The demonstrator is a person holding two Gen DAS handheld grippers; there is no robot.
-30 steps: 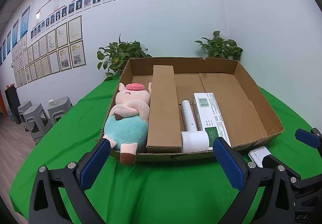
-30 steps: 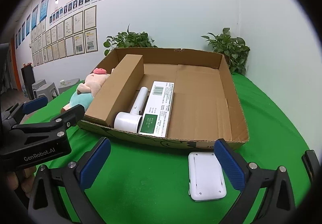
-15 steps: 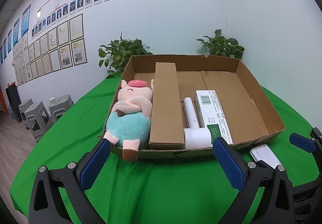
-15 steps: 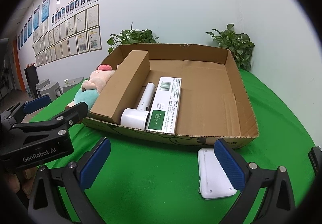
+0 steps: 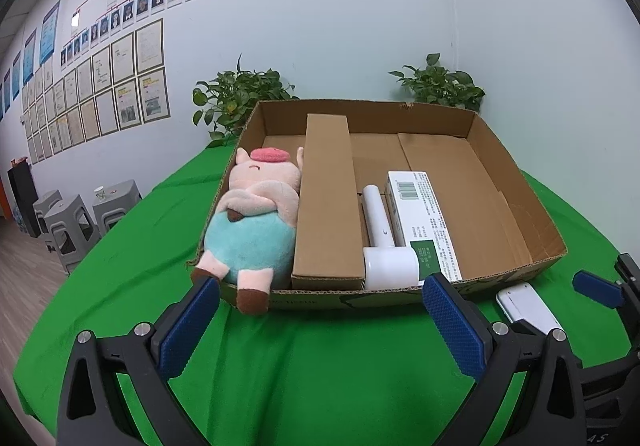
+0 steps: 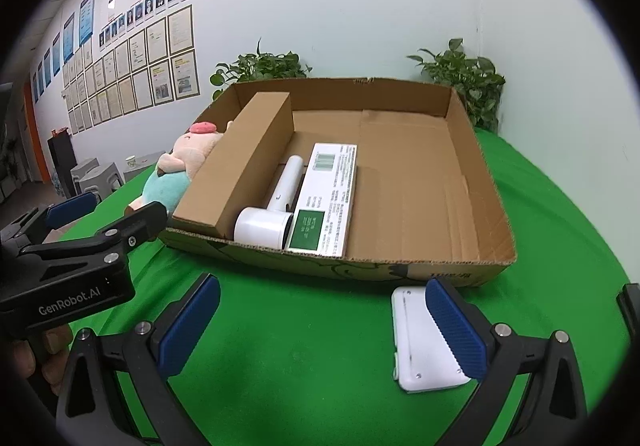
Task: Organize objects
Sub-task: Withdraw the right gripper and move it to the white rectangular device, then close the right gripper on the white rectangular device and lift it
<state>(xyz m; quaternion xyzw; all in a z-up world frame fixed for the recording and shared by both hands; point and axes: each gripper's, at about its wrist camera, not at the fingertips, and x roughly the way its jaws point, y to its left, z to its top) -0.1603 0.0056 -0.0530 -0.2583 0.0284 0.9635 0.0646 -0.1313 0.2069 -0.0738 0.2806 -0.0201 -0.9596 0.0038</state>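
Tray contents: you have four items inside the cardboard tray (image 6: 472, 181): the plush pig (image 5: 256, 221) against the left wall, the long brown box (image 5: 326, 201) beside it, the white handheld device (image 5: 386, 242) next, and the white-and-green carton (image 5: 426, 221) touching that device.
Pig placement: one foot hangs over the tray's near edge, so in my judgement it is seated but not tidy.
Free space: the right part of the tray floor is bare cardboard.
Outstanding item: the flat white case (image 6: 426, 346) lies on the green tabletop (image 6: 300, 338), just outside the tray's near wall, toward its right corner.
Left claw (image 5: 320, 322): spread wide, holding nothing, hovering over the tabletop in front of the tray.
Right claw (image 6: 320, 322): spread wide, holding nothing; its right finger (image 6: 456, 330) overlaps the case in view, but you cannot tell from here whether it touches.
Progress: most of the work appears done; one item visibly remains out.
Remaining work: by my assessment, you need to grip the case with the right claw and set it in the bare right section.
Risk noted: the case lies flat and low, so an edge grip may slip.
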